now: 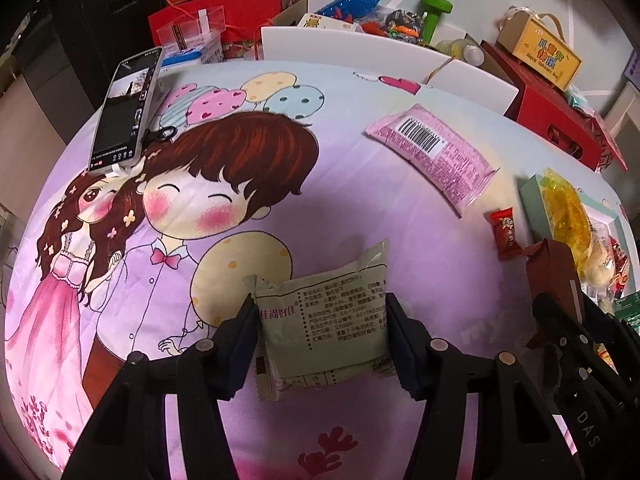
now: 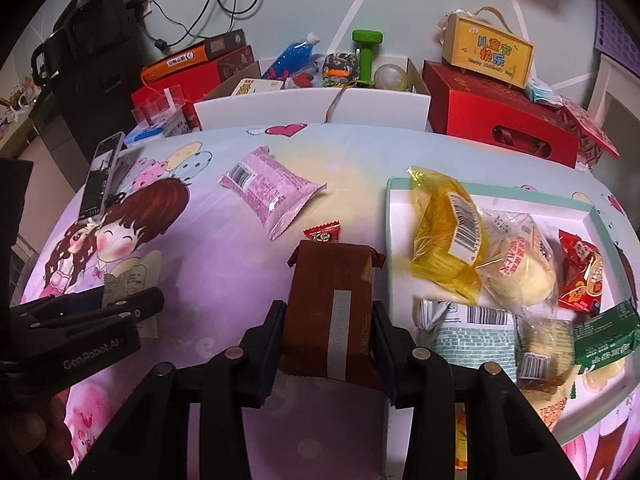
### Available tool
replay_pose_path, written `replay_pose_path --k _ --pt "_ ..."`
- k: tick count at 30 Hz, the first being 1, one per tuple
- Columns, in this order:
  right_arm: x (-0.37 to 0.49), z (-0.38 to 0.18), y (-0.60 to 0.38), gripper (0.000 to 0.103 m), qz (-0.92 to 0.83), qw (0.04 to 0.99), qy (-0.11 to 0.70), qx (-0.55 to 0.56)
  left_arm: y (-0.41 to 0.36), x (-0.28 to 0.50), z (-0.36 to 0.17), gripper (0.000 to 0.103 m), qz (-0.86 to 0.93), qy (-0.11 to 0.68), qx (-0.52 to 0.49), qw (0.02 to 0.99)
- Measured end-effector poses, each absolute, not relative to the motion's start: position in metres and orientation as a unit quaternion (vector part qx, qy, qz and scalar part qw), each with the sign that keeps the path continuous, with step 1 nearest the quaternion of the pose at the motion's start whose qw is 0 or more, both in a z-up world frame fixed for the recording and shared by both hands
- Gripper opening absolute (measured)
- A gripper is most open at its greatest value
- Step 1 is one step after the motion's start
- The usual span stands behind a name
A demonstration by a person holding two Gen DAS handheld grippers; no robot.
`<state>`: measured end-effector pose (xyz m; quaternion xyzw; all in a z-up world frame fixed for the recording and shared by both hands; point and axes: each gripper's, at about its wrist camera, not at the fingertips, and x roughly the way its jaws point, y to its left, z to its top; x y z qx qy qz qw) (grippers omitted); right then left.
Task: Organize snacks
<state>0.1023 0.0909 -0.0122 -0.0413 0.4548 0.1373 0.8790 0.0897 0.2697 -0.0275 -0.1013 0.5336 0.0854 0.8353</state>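
Currently tray [image 2: 592, 216] at right holds yellow packet [image 2: 448, 236], bun [image 2: 520, 268], other snacks. Right gripper [image 2: 330, 332] jaws clamp brown packet [image 2: 332, 300] beside tray; left gripper [image 1: 322, 332] jaws grip pale packet [image 1: 332, 320] over table [image 1: 400, 220].

Left gripper [image 1: 322, 312] clamped on pale green snack packet [image 1: 324, 320], one finger pressed to each side edge, packet printed side up just above cartoon tablecloth [image 1: 200, 200]. Further back, pink barcoded packet [image 1: 434, 156] lying flat on cloth. Small red candy [image 1: 505, 232] near right of it. At right edge, right gripper [image 1: 560, 312] gripping brown packet [image 1: 554, 272], beside tray [image 1: 534, 204] with yellow packet [image 1: 568, 216] inside. Phone [image 1: 126, 108] propped at upper left. White boxes [image 1: 360, 48] and red box [image 1: 560, 120] along far side.
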Motion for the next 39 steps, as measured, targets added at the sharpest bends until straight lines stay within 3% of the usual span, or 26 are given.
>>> replay_pose_path --k 21,39 --pt "0.097 0.020 0.059 0.044 0.122 0.899 0.421 -0.004 0.237 0.091 0.013 0.061 0.044 0.486 -0.090 0.868" --pt "0.104 0.041 -0.075 0.044 -0.019 0.912 0.401 0.080 0.130 0.102 0.041 0.061 -0.079 0.462 -0.030 0.883"
